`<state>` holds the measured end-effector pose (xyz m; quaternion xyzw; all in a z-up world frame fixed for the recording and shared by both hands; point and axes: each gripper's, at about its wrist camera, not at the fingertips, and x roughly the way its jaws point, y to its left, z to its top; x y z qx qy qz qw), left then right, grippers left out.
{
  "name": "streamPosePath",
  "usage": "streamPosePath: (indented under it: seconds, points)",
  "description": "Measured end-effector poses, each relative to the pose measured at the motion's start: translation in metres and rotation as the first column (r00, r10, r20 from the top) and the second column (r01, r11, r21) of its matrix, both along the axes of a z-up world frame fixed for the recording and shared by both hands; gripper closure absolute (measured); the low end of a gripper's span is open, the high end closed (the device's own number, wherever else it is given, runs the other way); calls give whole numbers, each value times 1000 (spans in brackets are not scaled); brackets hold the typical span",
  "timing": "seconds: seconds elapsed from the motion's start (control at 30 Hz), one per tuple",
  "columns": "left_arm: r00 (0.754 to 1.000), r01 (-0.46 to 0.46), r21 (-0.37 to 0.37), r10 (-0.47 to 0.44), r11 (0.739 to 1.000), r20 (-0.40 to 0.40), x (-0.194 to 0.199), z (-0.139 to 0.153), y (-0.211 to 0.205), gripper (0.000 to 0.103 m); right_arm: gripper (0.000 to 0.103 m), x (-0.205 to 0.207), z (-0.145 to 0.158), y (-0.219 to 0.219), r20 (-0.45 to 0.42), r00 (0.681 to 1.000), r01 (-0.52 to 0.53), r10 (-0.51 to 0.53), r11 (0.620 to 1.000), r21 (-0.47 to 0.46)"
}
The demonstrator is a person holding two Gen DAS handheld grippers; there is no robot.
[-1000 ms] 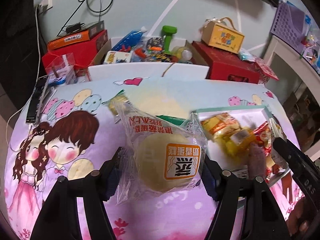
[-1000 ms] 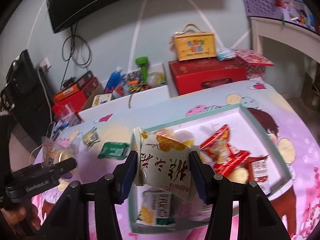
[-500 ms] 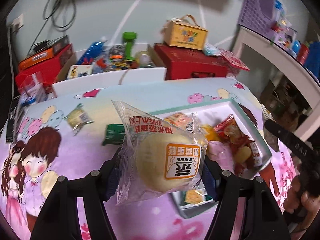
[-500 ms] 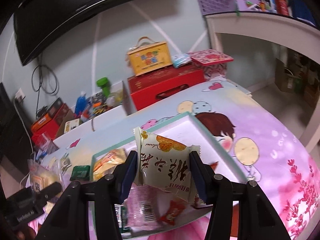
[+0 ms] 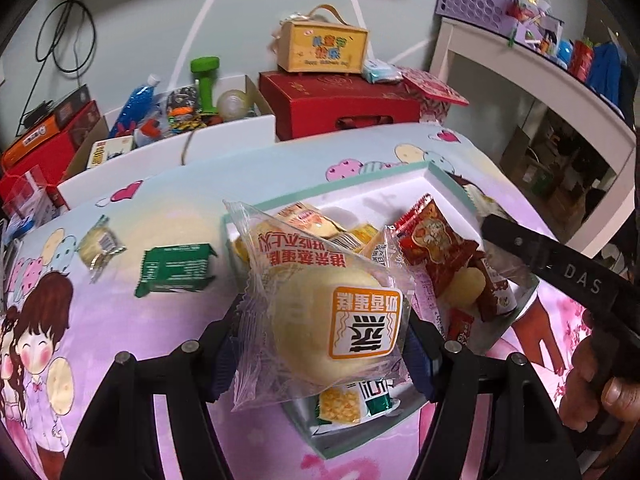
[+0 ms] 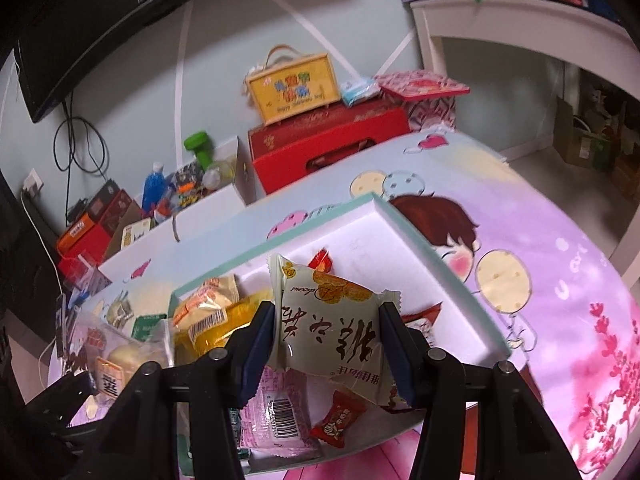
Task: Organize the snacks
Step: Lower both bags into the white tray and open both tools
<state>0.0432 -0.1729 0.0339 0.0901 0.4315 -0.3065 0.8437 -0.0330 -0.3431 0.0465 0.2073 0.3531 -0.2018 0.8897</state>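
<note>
My left gripper [image 5: 320,340] is shut on a clear packet with a round yellow steamed cake [image 5: 324,324], held above the near-left corner of the white tray [image 5: 352,196]. In the right wrist view my right gripper [image 6: 328,340] is shut on a cream snack packet with black characters [image 6: 332,324], hanging over the tray [image 6: 424,256]. The tray holds several snacks: a red packet [image 5: 436,248], yellow packets [image 6: 212,312], a pink barcoded packet [image 6: 280,412] and a small red candy [image 6: 340,420]. On the cloth left of the tray lie a green packet [image 5: 176,268] and a small yellow wrapped snack [image 5: 100,248].
The table wears a pink cartoon cloth [image 6: 560,280]. Behind it stand a red box [image 5: 340,104] with a yellow carry box [image 5: 324,48] on top and an open white box of clutter [image 5: 172,120]. A white shelf [image 5: 540,76] stands at the right. A hand [image 5: 592,392] holds the other gripper's handle.
Both grippers, each still holding its packet, have shifted to the right over the table. The tray has slid into the middle of the left view and leftward in the right view.
</note>
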Motion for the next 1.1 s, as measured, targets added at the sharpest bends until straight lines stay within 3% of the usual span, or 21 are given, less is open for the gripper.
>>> streamPosePath:
  seconds: [0.5,1.1]
  points:
    - [999,49,43,-48,998,-6,0,-23,-28,32,47,15,-14,6,-52,998,-28,27,999,-19]
    - [999,42,38,-42,998,-20,0,-15,-24,28,44,17,-14,6,-70,997,-35,33,999,-29]
